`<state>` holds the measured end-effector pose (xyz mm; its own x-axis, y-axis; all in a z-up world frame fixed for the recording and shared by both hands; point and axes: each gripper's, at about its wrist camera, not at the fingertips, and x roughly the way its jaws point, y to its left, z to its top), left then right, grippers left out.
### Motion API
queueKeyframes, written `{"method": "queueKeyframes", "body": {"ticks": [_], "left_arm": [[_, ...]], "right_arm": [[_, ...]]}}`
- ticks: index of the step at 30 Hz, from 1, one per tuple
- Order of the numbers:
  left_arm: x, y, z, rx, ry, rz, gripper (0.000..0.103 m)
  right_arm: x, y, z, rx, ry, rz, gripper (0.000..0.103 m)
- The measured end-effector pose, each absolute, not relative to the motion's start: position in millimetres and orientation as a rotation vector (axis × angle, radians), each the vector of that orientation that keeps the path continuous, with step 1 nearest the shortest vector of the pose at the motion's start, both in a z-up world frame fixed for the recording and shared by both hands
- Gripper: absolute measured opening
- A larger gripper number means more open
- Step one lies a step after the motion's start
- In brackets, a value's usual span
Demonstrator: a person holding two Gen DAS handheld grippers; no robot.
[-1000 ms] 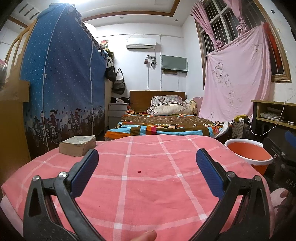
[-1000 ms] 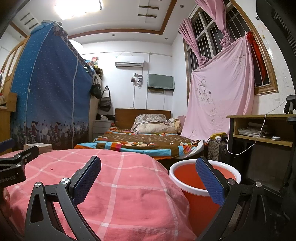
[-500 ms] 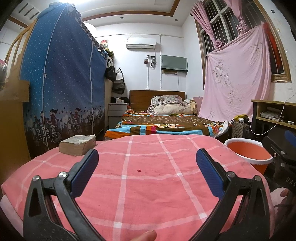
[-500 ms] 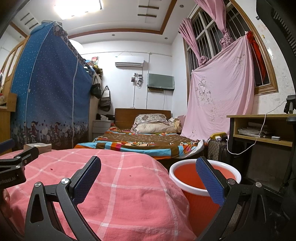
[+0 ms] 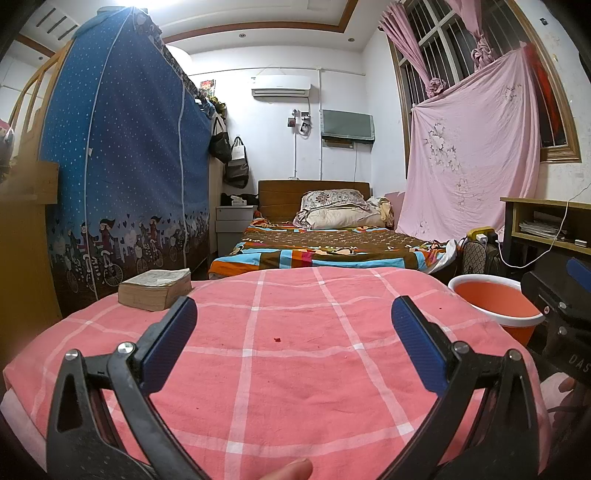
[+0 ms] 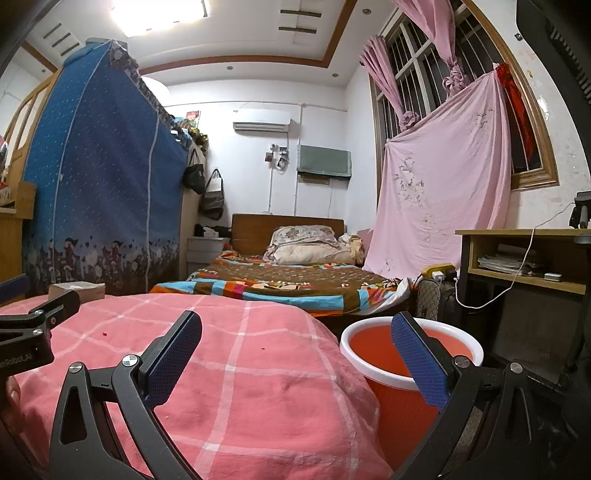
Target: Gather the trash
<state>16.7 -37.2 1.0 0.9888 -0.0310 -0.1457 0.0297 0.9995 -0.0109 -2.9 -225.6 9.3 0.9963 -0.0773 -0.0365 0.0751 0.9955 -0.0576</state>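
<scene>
Overhead, ceiling light [image 6: 159,14] brightens pink checked cloth [image 5: 295,369].

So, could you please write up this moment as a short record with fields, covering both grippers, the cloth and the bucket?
left gripper: open, holding nothing, above the cloth
right gripper: open, holding nothing, over the cloth's right edge
pink checked cloth: covers the surface in front of both grippers
red crumb: tiny, lying on the cloth between the left gripper's fingers
book: thick, lying flat at the cloth's far left corner
orange bucket: white-rimmed, beside the cloth on the right, looks empty
</scene>
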Motion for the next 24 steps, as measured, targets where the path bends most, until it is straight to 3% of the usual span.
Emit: {"method": "queueKeyframes", "body": {"ticks": [24], "left_arm": [[16.4,-36.6,0.6,-0.006,0.147,-0.032,0.088]], "right_arm": [[-1.4,-224.1,9.3,-0.062,0.047,-0.071,0.103]]}}
